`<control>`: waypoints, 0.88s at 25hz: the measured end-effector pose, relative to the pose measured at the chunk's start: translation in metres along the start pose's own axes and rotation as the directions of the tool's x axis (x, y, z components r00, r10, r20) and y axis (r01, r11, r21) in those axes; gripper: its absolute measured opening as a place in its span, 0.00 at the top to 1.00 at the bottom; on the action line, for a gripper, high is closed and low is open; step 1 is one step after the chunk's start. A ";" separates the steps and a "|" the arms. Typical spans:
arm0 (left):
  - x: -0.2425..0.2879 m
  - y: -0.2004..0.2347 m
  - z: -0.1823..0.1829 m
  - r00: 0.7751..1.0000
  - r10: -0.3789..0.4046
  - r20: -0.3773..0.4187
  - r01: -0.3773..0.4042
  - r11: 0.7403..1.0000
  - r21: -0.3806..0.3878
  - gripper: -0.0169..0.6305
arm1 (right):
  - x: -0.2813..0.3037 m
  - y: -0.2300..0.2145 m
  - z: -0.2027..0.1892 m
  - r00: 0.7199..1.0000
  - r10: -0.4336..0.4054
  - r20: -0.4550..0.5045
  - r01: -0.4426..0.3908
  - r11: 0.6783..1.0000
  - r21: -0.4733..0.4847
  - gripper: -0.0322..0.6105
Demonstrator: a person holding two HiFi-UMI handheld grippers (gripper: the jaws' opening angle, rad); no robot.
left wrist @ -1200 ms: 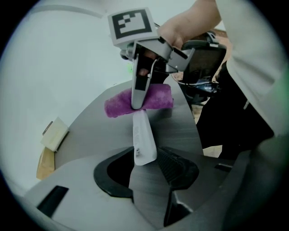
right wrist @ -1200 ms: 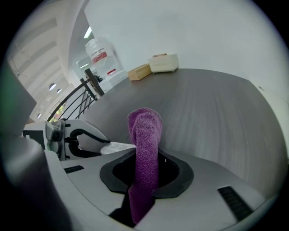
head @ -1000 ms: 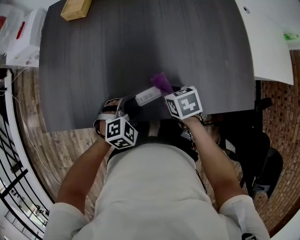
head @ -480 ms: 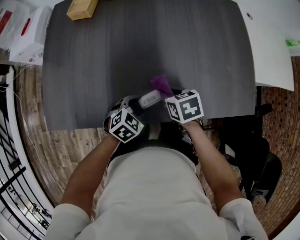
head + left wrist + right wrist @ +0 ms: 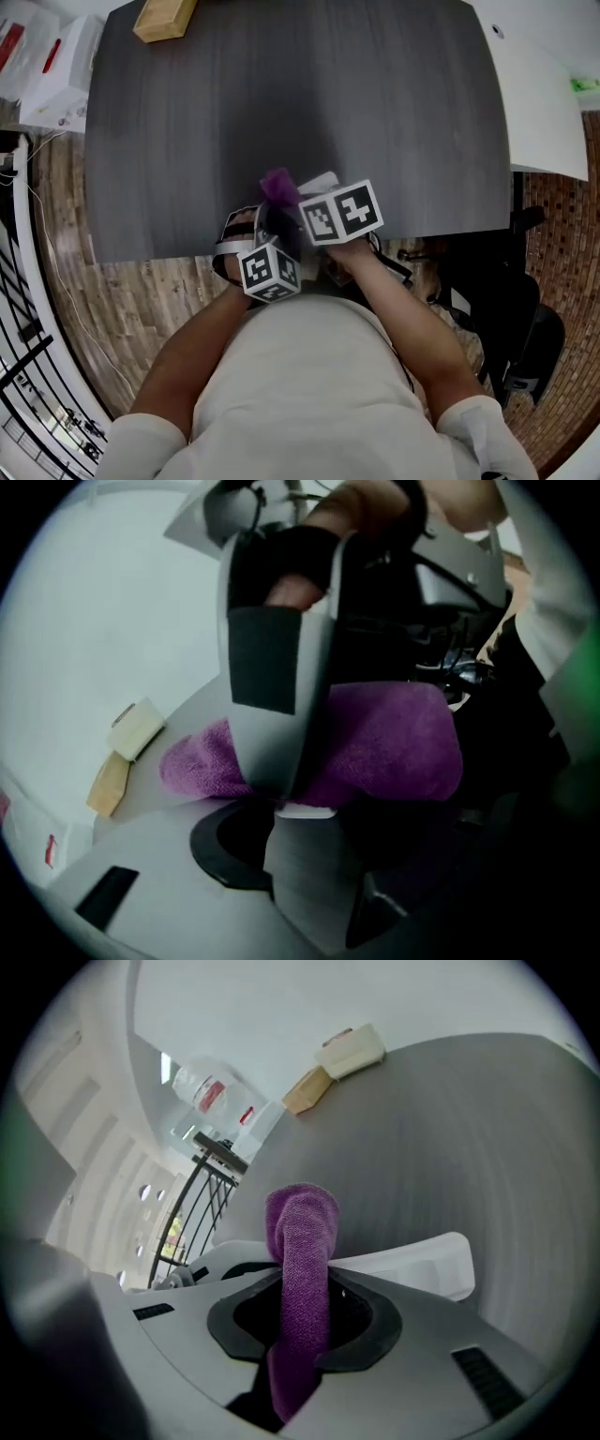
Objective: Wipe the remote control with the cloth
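Now, right gripper pinching purple cloth, cloth against remote control at its 9 o'clock in head view, left gripper jaws just closing, clamped on remote control, above dark table.

"What sits on the counter?"

"A tan wood block, at the counter's far left corner. A small white block lies just beside it."

"What is next to the counter?"

"White boxes with red marks stand past its left edge. A white table stands past its right edge."

"And lower down?"

"A wood floor shows by the counter's near edge. Black bars stand left of the counter's near corner. By the right corner the floor is brick."
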State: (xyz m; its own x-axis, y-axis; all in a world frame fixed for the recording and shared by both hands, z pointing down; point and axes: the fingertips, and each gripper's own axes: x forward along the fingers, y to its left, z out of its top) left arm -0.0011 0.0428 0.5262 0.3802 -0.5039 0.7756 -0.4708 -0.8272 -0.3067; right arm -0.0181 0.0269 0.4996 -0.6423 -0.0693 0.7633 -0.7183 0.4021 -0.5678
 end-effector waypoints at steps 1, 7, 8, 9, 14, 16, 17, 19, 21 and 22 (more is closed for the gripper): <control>0.000 0.000 0.000 1.000 0.012 -0.003 -0.012 1.000 0.017 0.65 | 0.000 -0.003 -0.001 1.000 -0.001 -0.009 0.001 1.000 0.017 0.82; 0.001 -0.001 0.001 0.999 0.041 -0.003 -0.040 0.997 0.073 0.65 | -0.005 -0.015 -0.003 0.997 -0.062 -0.047 0.061 0.998 -0.026 0.82; 0.001 -0.002 0.001 0.999 0.041 -0.005 -0.041 0.997 0.072 0.65 | -0.006 -0.018 -0.003 0.995 -0.083 -0.052 0.081 0.996 -0.048 0.82; 0.001 -0.002 0.001 0.999 0.040 -0.007 -0.040 0.997 0.069 0.65 | -0.009 -0.021 -0.004 0.992 -0.111 -0.056 0.106 0.991 -0.078 0.82; 0.001 -0.001 0.000 1.000 0.024 -0.010 -0.023 0.999 0.032 0.65 | -0.017 -0.038 -0.003 0.973 -0.226 -0.056 0.210 0.956 -0.207 0.82; 0.002 0.000 0.000 1.000 0.016 -0.010 -0.016 1.000 0.024 0.65 | -0.021 -0.046 -0.001 0.968 -0.248 -0.047 0.233 0.949 -0.211 0.82; 0.002 0.000 0.000 1.000 0.013 -0.010 -0.013 1.000 0.020 0.65 | -0.024 -0.051 0.000 0.965 -0.261 -0.041 0.247 0.946 -0.208 0.82; 0.002 0.001 0.000 1.000 0.003 -0.009 -0.003 1.000 0.003 0.65 | -0.031 -0.064 0.003 0.953 -0.302 -0.027 0.290 0.935 -0.206 0.82; 0.002 0.001 -0.001 1.000 -0.013 -0.006 0.013 1.000 -0.021 0.65 | -0.038 -0.077 0.005 0.945 -0.326 -0.016 0.316 0.928 -0.196 0.82; 0.003 0.001 0.000 1.000 -0.022 -0.006 0.022 0.999 -0.033 0.65 | -0.039 -0.081 0.006 0.946 -0.324 -0.015 0.315 0.930 -0.188 0.82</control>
State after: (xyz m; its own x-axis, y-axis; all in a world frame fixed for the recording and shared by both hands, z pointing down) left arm -0.0006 0.0405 0.5286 0.3859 -0.4840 0.7853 -0.4886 -0.8293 -0.2710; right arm 0.0632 -0.0080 0.5143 -0.3710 -0.1821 0.9106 -0.8205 0.5235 -0.2296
